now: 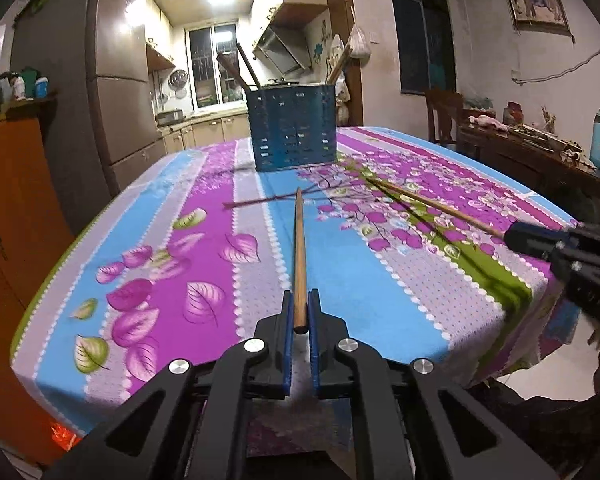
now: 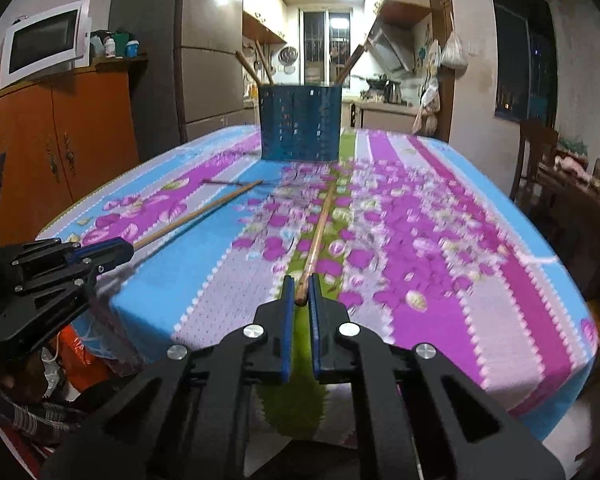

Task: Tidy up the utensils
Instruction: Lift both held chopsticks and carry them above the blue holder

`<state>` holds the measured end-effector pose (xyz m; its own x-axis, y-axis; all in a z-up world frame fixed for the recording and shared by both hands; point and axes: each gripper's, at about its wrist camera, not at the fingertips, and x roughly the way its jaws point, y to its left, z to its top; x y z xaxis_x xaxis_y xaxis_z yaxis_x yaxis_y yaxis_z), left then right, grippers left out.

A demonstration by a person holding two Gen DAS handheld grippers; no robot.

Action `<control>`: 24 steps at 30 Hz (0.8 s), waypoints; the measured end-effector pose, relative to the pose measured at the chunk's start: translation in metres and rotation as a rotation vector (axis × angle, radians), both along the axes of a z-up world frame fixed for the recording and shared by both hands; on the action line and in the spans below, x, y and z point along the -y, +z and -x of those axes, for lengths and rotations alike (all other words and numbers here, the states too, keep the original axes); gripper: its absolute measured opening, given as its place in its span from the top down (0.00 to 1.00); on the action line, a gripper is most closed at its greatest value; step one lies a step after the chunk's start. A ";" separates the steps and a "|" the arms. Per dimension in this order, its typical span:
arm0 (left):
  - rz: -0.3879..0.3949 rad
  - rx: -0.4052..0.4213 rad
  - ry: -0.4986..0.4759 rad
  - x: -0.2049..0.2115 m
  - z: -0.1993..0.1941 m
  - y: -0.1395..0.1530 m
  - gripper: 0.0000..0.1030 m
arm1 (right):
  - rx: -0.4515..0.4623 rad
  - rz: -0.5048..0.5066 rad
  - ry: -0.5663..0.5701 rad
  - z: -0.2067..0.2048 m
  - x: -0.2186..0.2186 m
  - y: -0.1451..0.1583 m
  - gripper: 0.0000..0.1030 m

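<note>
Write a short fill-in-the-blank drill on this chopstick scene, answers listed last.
1. The left hand-held gripper is shut on a ____.
2. The right hand-held gripper holds ____ chopstick.
3. The blue holder stands on the ____.
4. More chopsticks already stand in the ____.

Answers: chopstick; one; table; holder

The right wrist view is smeared by motion across the flowered tablecloth (image 2: 400, 216), so its petals and the far tip of the chopstick (image 2: 320, 232) in the right gripper (image 2: 300, 292) blur into the pattern. In the left wrist view the right gripper (image 1: 518, 236) is cut off by the right edge, and its fingers hide the near end of that chopstick (image 1: 432, 204). The lower parts of the sticks standing in the blue holder (image 1: 294, 128) are hidden behind its perforated wall, and how its inside is divided cannot be told.
</note>
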<state>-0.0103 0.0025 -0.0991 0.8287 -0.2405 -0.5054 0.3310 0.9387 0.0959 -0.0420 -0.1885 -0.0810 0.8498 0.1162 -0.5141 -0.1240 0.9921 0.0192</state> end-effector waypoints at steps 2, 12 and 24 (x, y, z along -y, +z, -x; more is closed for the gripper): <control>0.007 0.011 0.006 -0.002 0.001 0.005 0.92 | 0.022 0.005 0.000 0.001 0.003 0.009 0.95; 0.039 0.123 0.019 -0.012 0.005 0.053 0.92 | 0.158 -0.004 0.003 0.007 0.017 0.061 0.95; 0.153 0.165 0.007 -0.023 -0.002 0.110 0.92 | 0.240 -0.059 0.041 -0.009 0.032 0.106 0.95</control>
<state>-0.0081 0.0252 0.0112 0.8992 -0.2975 -0.3207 0.3157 0.9488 0.0051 -0.0326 -0.2200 0.0254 0.9408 0.1768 -0.2894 -0.1719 0.9842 0.0422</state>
